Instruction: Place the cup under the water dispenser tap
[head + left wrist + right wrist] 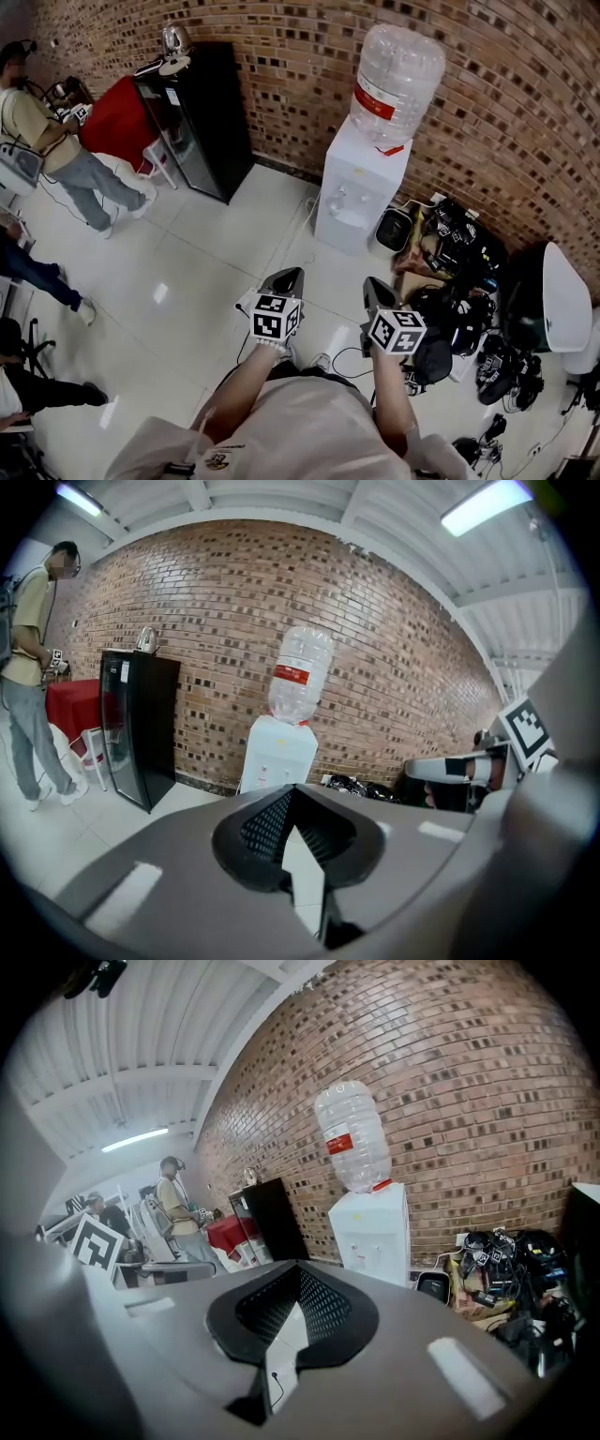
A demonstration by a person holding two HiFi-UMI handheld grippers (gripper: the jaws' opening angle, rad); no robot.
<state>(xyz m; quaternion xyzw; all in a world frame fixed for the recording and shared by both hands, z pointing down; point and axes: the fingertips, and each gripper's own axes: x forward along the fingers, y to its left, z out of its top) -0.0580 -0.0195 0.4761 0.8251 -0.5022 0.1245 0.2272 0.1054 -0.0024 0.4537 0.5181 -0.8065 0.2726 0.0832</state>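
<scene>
Left gripper (284, 281) and right gripper (377, 292): jaws closed, empty. The water dispenser (361, 183) stands at twelve o'clock of the right gripper, well apart, and the right appears nearer. No cup visible.

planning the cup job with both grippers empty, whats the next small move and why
Probably look around for a cup first: the left gripper and right gripper are both shut on nothing, no cup shows in any view, and the water dispenser stands ahead across the floor.
</scene>
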